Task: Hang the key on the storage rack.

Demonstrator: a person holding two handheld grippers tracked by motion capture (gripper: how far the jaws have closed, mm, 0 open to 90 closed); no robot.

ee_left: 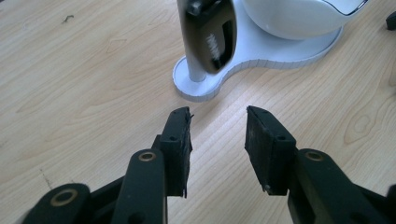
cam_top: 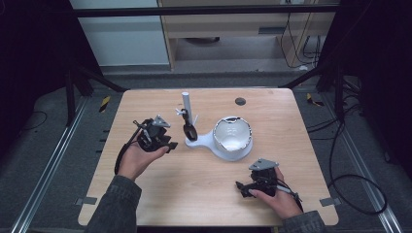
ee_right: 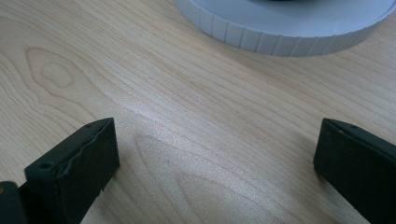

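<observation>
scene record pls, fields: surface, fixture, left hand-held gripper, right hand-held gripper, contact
surface: wooden table
fixture: white stand with upright post, black clamp piece hanging on it, white bowl on its base
left hand-held gripper: jaws apart with nothing between them, pointing at the foot of the post, short of the stand
right hand-held gripper: jaws wide open, low over the table, facing the base rim
contact: neither touches the stand
</observation>
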